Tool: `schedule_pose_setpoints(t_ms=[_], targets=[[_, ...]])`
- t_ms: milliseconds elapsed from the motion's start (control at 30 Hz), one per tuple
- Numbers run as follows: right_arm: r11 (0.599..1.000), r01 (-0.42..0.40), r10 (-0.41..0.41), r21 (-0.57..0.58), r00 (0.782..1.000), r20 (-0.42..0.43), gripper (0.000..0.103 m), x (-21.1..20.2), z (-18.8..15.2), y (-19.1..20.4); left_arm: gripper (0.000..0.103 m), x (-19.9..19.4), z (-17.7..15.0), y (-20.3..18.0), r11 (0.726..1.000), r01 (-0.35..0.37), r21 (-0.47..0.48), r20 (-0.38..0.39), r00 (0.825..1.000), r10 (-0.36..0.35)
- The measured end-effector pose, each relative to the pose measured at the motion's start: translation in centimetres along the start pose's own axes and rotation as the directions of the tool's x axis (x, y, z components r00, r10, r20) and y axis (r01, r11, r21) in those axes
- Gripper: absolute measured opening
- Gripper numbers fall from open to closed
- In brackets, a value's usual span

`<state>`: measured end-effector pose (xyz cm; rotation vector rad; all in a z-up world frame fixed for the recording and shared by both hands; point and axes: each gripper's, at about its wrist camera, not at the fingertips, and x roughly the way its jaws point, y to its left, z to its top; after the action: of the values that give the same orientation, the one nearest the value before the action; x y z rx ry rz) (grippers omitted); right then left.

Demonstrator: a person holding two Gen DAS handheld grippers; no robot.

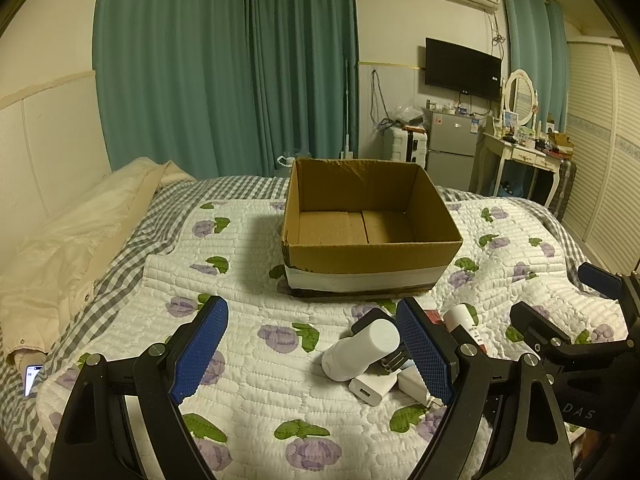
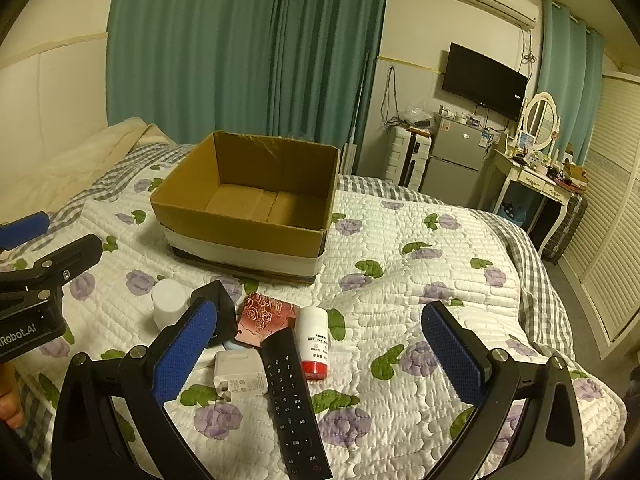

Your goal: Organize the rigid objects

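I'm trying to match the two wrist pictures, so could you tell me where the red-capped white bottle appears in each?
Left wrist view: the bottle peeks out low right, just past the left gripper's right finger.
Right wrist view: the bottle lies low centre, right of the remote.
Shared landmark: the cardboard box behind it.

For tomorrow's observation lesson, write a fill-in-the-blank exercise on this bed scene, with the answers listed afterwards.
1. The cardboard box on the quilt is ____ inside.
2. The jaws of the left gripper and right gripper both stand ____.
3. The black remote lies between the white charger and a bottle with a ____ base.

Answers: empty; open; red
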<state>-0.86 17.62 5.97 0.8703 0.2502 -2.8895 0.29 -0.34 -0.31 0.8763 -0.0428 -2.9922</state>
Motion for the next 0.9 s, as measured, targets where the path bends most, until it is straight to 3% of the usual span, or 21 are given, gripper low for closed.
schedule_pose_setpoints(t_ms=[367,667,900], targets=[[1.0,0.005,-0.005,-0.027,1.0,0.014,0.103,-1.8,-0.1,-0.1,0.088,-1.9,0.2,-0.6,1.0,0.008,0.012,0.022,1.0,-0.009],[0.997,-0.003,-0.006,-0.072,0.992,-0.124,0.102,2.2,-3.2,0.2,0.088,0.9,-2.0,-0.9,1.0,-0.003,0.02,-0.068,0.998,0.004],[0.993,-0.032,0.0,-0.113,0.961,-0.276,0.086,7.1,-6.4,1.2,0.088,4.1,-4.2,-1.3,0.999,-0.006,0.035,-0.163,0.987,0.012]])
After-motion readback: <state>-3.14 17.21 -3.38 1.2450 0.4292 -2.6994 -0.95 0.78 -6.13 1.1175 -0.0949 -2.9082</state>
